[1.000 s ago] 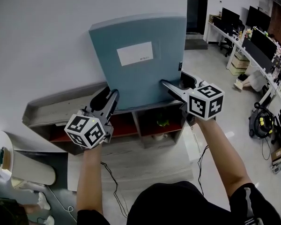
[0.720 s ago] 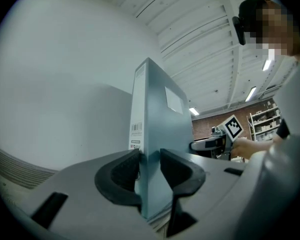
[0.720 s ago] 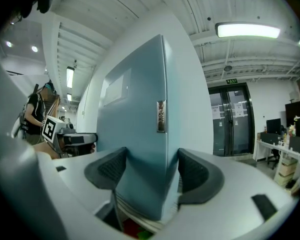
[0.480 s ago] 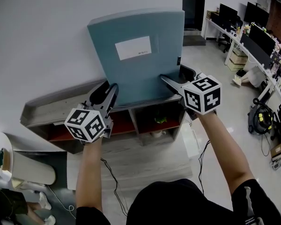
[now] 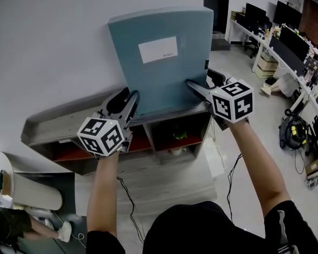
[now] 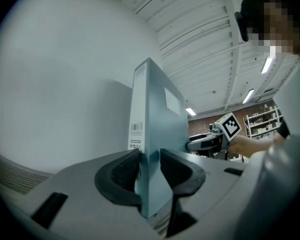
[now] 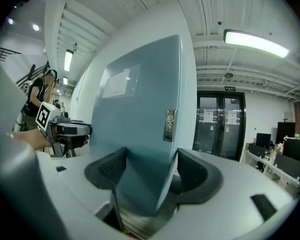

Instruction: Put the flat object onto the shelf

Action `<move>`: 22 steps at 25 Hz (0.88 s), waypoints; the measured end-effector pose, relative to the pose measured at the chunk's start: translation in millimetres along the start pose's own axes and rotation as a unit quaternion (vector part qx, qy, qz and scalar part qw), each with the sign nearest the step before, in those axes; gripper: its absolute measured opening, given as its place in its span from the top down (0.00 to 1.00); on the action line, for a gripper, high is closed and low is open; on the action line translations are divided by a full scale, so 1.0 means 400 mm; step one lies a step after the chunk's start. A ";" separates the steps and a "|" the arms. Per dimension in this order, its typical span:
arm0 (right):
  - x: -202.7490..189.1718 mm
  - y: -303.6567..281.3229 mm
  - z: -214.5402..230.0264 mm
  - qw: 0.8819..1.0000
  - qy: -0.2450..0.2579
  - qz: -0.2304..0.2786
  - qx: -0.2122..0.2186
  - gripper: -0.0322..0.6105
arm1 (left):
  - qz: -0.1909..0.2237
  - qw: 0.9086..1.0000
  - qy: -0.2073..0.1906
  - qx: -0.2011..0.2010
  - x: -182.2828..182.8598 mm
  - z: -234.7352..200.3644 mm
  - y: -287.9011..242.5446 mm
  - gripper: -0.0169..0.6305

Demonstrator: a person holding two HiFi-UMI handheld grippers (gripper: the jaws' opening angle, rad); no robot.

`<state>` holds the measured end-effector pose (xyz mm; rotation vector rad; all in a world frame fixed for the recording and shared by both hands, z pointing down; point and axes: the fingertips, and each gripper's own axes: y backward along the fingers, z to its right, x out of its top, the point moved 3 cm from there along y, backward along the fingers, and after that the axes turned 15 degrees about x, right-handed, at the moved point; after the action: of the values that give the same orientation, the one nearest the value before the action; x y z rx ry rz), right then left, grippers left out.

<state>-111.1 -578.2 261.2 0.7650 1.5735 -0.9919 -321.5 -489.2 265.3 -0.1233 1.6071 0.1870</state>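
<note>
A plain white wall (image 5: 42,46) filled most of what I could see, and against its foot stood a low grey shelf (image 5: 58,123) with open compartments lined in red. Off to the right the room ran on to desks with dark monitors (image 5: 286,30).

Above the right part of the shelf's top board the blue-grey folder (image 5: 164,67) was held upright, its broad face towards the person and its back close to the wall. Its lower edge was down at the top board, though I could not tell whether it rested there.

The left tool (image 5: 128,95) had the folder's lower left corner, its jaws drawn in narrow and both pads pressed on the thin edge. The right tool (image 5: 202,81) had the lower right corner, its jaws set much wider and closed on the thicker side of the folder.

A white label (image 5: 158,50) sat high on the folder's face. On the narrow left edge there was a small barcode sticker (image 6: 136,129), and on the right edge a little metal fitting (image 7: 169,125).
</note>
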 end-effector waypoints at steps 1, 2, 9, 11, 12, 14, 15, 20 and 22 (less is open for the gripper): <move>0.003 0.011 0.012 1.000 -0.001 0.001 -0.001 0.46 | -0.001 1.000 0.000 -0.002 0.006 0.013 -0.009 0.77; 0.004 0.020 0.023 1.000 -0.003 0.002 -0.001 0.46 | -0.002 1.000 0.001 -0.004 0.011 0.024 -0.017 0.77; -0.001 0.042 0.056 1.000 -0.025 0.014 -0.010 0.47 | -0.008 1.000 -0.008 -0.013 0.014 0.055 -0.043 0.77; -0.003 0.046 0.068 0.999 -0.024 0.014 -0.016 0.47 | -0.008 1.000 -0.004 -0.016 0.014 0.060 -0.056 0.77; -0.004 0.047 0.071 1.000 -0.022 0.013 -0.018 0.47 | -0.008 1.000 -0.001 -0.015 0.012 0.061 -0.062 0.77; -0.010 0.049 0.074 1.000 -0.019 0.009 -0.018 0.47 | -0.009 1.000 0.003 -0.010 0.007 0.061 -0.070 0.77; -0.012 0.051 0.074 1.000 -0.017 0.006 -0.017 0.47 | -0.009 1.000 0.005 -0.006 0.007 0.060 -0.073 0.77; -0.011 0.054 0.077 1.000 -0.005 -0.002 -0.018 0.49 | -0.007 1.000 0.011 0.006 0.010 0.055 -0.091 0.77; -0.012 0.050 0.080 1.000 -0.006 0.000 -0.017 0.50 | -0.006 1.000 0.015 0.006 0.008 0.051 -0.094 0.77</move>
<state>-78.5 -597.6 259.3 0.7336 1.5754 -0.9655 -294.5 -522.1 259.6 -0.1272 1.6358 0.1664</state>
